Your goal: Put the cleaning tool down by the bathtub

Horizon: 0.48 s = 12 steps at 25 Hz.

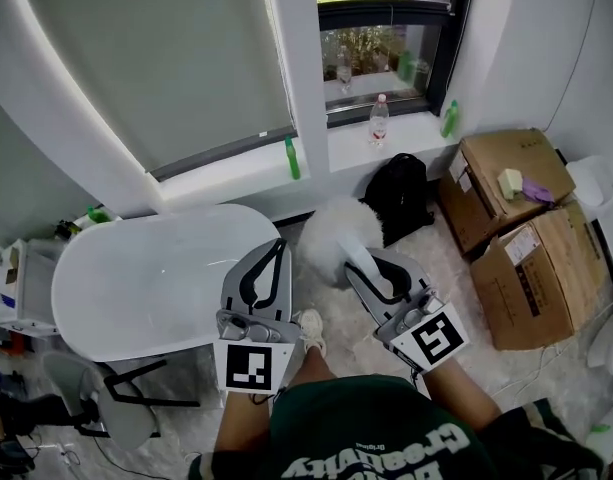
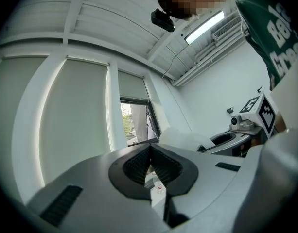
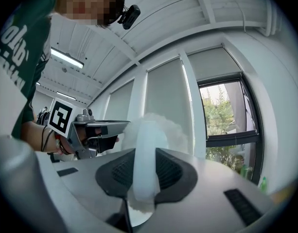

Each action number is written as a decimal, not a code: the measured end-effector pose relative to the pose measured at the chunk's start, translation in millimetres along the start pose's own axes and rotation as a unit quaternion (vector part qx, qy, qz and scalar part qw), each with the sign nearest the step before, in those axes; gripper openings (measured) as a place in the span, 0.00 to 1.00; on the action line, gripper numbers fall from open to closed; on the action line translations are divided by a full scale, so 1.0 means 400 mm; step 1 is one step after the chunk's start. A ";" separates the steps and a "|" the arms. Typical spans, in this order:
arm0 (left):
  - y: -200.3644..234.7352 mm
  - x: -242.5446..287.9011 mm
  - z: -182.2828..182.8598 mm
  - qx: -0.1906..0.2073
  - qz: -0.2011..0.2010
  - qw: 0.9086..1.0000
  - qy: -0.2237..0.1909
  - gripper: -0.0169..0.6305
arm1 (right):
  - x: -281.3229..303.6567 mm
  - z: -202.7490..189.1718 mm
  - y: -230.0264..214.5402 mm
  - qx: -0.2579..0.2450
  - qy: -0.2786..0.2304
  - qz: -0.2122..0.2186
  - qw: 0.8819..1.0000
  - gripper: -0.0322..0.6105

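R gripper (image 1: pixel 358 265) jaws tight on cleaning tool (image 1: pixel 331 233); L gripper (image 1: pixel 279 244) jaws together, empty, by bathtub (image 1: pixel 96 238) rim; boxes (image 1: pixel 526 268) well right.

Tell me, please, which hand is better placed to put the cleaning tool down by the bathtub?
Right. The right gripper grips the fluffy white cleaning tool by its handle. The left gripper holds nothing, though it is on the side of the bathtub.

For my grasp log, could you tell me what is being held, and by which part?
The right gripper holds the fluffy white cleaning tool by its white handle, clamped between the jaws; the left gripper holds nothing.
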<state>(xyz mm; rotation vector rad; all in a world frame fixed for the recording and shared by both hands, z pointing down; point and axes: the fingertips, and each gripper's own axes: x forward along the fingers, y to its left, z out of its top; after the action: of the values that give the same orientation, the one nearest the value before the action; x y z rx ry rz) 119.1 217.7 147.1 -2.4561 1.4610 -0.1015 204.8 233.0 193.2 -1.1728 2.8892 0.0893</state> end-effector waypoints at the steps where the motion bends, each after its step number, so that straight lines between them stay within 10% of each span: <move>1: 0.007 0.012 -0.008 -0.002 -0.005 1.000 0.001 0.04 | 0.009 -0.008 -0.008 0.005 0.004 -0.004 1.000 0.20; 12: 0.132 0.153 -0.087 -0.034 -0.028 0.999 0.011 0.04 | 0.176 -0.040 -0.112 0.028 0.016 -0.025 0.999 0.20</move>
<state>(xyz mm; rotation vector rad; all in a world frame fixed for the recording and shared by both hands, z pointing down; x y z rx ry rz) 96.8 133.8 160.7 -2.5582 1.4267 -0.0910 185.5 150.9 204.3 -1.2482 2.8668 -0.0115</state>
